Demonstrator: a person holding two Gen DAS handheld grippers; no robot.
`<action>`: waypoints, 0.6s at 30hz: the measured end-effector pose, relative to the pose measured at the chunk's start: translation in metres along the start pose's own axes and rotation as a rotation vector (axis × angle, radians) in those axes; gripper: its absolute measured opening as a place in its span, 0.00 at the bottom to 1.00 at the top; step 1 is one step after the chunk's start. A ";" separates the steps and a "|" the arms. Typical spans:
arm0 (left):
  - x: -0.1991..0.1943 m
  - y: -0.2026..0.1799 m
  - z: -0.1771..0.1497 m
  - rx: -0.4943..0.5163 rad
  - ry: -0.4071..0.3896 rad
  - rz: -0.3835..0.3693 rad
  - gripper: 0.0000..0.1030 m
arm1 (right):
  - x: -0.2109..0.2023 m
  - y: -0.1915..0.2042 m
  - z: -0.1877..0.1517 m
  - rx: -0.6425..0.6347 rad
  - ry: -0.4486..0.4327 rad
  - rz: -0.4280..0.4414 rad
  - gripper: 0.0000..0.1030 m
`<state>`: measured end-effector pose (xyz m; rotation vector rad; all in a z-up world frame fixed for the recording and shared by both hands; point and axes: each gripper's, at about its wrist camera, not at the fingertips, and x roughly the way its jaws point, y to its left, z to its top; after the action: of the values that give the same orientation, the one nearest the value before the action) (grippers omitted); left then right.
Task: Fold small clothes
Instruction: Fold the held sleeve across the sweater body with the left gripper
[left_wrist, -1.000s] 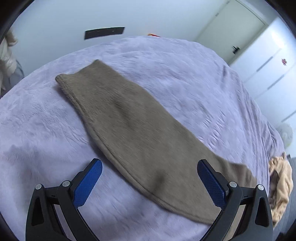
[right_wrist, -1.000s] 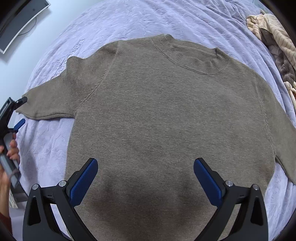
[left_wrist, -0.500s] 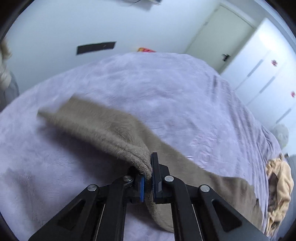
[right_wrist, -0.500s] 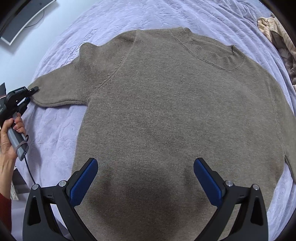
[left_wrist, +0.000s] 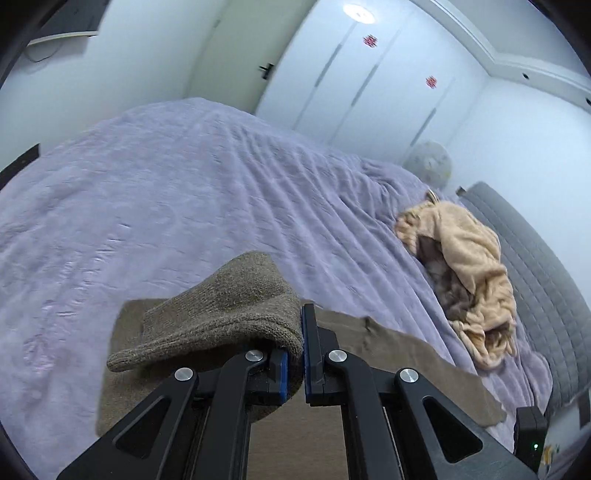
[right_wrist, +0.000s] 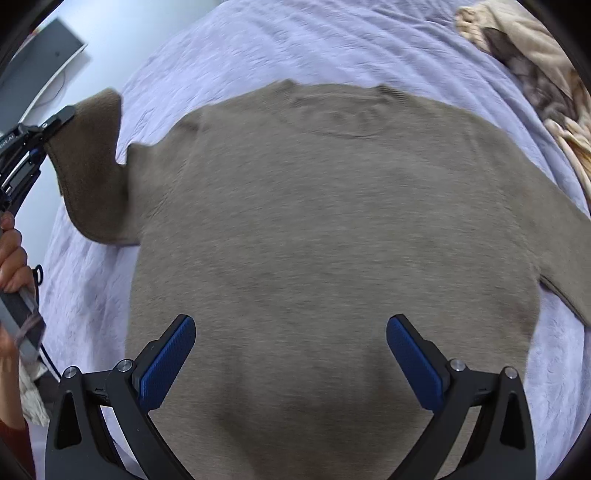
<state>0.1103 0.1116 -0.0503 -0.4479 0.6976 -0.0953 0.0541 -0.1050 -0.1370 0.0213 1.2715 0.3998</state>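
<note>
A brown knit sweater (right_wrist: 332, 229) lies spread flat on the lilac bedspread (right_wrist: 332, 44), neckline away from me. Its left sleeve (left_wrist: 229, 306) is lifted off the bed and folded back toward the body, and my left gripper (left_wrist: 294, 343) is shut on the sleeve's edge. In the right wrist view the same sleeve (right_wrist: 92, 166) hangs from the left gripper (right_wrist: 62, 118) at the left edge, with a hand (right_wrist: 11, 254) on its handle. My right gripper (right_wrist: 291, 354) hovers open over the sweater's lower body, nothing between its blue pads (right_wrist: 166, 365).
A crumpled beige garment (left_wrist: 465, 273) lies on the bed's right side, also seen as a beige heap (right_wrist: 535, 62) at top right. A grey quilted headboard (left_wrist: 535, 266) stands beyond it. White wardrobe doors (left_wrist: 351, 81) and a wall-mounted dark screen (right_wrist: 40, 66) bound the room.
The left gripper closed on the sleeve's edge, then lifted it and carried it across toward the sweater's body. The right gripper shifted a little over the sweater and stayed open.
</note>
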 end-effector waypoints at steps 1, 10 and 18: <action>0.015 -0.017 -0.004 0.016 0.027 -0.022 0.06 | -0.003 -0.010 -0.001 0.021 -0.008 -0.005 1.00; 0.119 -0.117 -0.080 0.211 0.256 0.048 0.16 | -0.020 -0.117 -0.019 0.218 -0.021 -0.055 1.00; 0.070 -0.099 -0.079 0.212 0.237 0.122 0.91 | -0.022 -0.151 -0.020 0.219 -0.025 -0.077 1.00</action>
<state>0.1193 -0.0225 -0.1035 -0.1915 0.9357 -0.1071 0.0729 -0.2562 -0.1580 0.1623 1.2828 0.1921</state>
